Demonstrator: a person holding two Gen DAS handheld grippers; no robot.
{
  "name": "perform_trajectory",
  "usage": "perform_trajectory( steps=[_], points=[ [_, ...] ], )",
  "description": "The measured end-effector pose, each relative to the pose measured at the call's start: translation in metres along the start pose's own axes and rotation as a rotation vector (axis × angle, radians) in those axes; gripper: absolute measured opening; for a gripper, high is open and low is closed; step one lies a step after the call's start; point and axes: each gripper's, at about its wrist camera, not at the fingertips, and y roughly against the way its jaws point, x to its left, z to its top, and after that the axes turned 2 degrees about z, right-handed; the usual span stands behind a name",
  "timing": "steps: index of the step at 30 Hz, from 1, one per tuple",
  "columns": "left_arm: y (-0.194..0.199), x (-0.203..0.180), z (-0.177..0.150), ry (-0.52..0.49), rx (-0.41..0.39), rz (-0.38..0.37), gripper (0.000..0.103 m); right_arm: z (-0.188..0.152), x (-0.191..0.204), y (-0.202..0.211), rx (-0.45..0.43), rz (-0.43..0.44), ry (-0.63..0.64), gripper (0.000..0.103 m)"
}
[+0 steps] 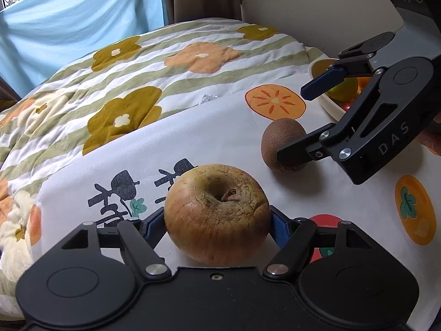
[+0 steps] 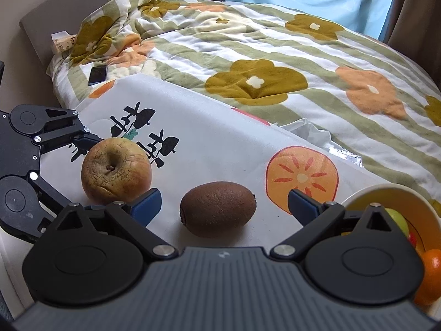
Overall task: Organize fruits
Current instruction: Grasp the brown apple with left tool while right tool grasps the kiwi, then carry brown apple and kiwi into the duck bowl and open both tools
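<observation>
Plainly the apple (image 1: 217, 215) is the thing in hand: it sits stem-up on the white printed cloth (image 1: 220, 143) at the near edge of the bed, round, firm and fairly heavy by the look of it, its wrinkled, dull skin likely to give the pads some purchase. I judge the widest part of its sides the right place to take it, squeezing gently since aged flesh bruises. The left gripper (image 1: 217, 220) straddles it there, its blue pads at the apple's left and right flanks, either touching or a hair off; I cannot tell whether they press yet, and the apple rests on the cloth. Just to the right lies the kiwi (image 2: 217, 208), small, light, fuzzy and soft enough to dent, best taken across its short middle. The right gripper (image 2: 224, 207) hangs over it with jaws spread wide, pads (image 2: 146, 205) well clear of both ends, holding nothing. Farther right stands the bowl (image 2: 358, 195), cream outside and yellow within, already carrying a green fruit, an orange (image 2: 430, 275) and something red, the likely home for both. Beyond the cloth spreads the flowered quilt (image 2: 275, 55), with a phone (image 2: 97, 74) lying at its far left.
</observation>
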Motion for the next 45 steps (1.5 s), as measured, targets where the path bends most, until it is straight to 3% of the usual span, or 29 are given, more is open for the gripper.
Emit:
perform_trajectory(
  steps=[15,20,22,23,28,36,45],
  points=[
    [0.003,0.012,-0.007,0.028,-0.011,0.039,0.078,-0.007,0.002,-0.023,0.050,-0.005,-0.049,0.103],
    [0.005,0.009,-0.011,0.035,-0.024,0.056,0.078,-0.011,0.003,-0.028,0.050,-0.014,-0.061,0.097],
    [0.008,0.007,-0.012,0.045,-0.026,0.067,0.078,-0.013,0.005,-0.027,0.037,-0.023,-0.048,0.091],
    [0.009,0.007,-0.012,0.052,-0.029,0.072,0.078,-0.013,0.006,-0.026,0.030,-0.022,-0.037,0.082],
    [0.023,0.002,-0.012,0.094,-0.056,0.131,0.078,-0.018,0.005,-0.019,0.015,0.010,-0.044,0.082],
    [0.060,-0.015,-0.007,0.176,-0.115,0.203,0.078,-0.026,0.008,0.026,-0.048,0.036,-0.028,0.081],
    [0.098,-0.058,0.009,0.227,-0.183,0.247,0.078,-0.046,-0.008,0.091,-0.104,0.032,-0.041,0.081]
  ],
)
